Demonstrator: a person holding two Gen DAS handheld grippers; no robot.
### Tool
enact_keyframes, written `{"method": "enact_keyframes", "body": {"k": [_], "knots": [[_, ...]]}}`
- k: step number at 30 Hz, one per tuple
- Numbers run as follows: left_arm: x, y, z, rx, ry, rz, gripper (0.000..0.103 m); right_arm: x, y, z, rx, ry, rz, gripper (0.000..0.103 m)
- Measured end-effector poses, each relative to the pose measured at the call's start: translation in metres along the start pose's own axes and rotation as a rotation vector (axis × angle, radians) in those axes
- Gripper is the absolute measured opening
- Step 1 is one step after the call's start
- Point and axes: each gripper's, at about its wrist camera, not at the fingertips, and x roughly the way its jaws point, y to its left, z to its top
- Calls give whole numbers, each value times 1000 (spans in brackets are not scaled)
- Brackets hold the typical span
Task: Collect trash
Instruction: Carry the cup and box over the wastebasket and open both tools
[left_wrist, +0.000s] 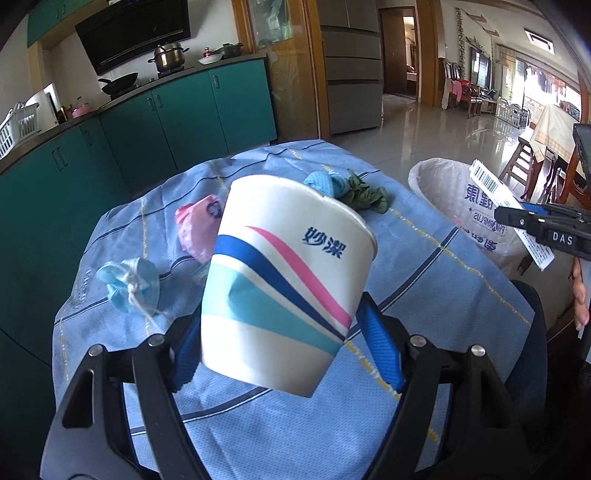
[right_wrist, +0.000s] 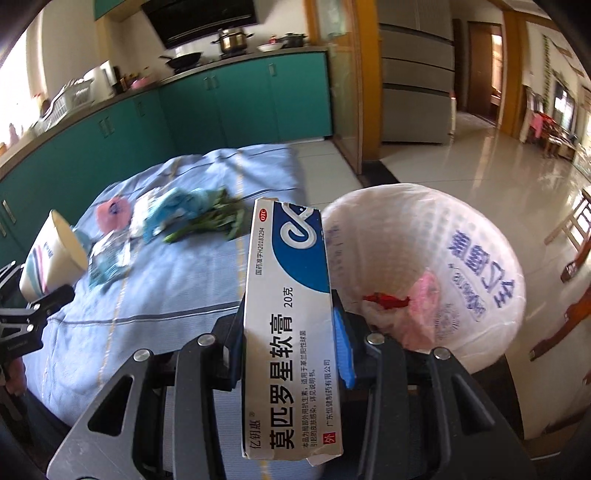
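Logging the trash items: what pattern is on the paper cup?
White paper cup with navy, pink and teal swooshes; clearest from the left wrist.

In the left wrist view a paper cup (left_wrist: 284, 280) fills frame centre, crumpled wrappers (left_wrist: 195, 229) behind it on the worktop (left_wrist: 443, 266); the lined bin (left_wrist: 447, 192) stands upper right.

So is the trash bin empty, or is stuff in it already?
Not empty. The right wrist view shows the white-lined trash bin already holds a red wrapper and a pink crumpled bag.
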Motion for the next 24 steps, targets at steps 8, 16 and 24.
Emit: {"method": "enact_keyframes", "body": {"k": [8, 16, 24], "knots": [[9, -39, 23, 58, -10, -51, 77, -2, -62, 8, 108, -30, -86, 40], [30, -83, 54, 87, -22, -179, 77, 30, -112, 8, 163, 36, -125, 40], [60, -134, 87, 83, 22, -355, 76, 51, -122, 6, 177, 76, -98, 40]]}}
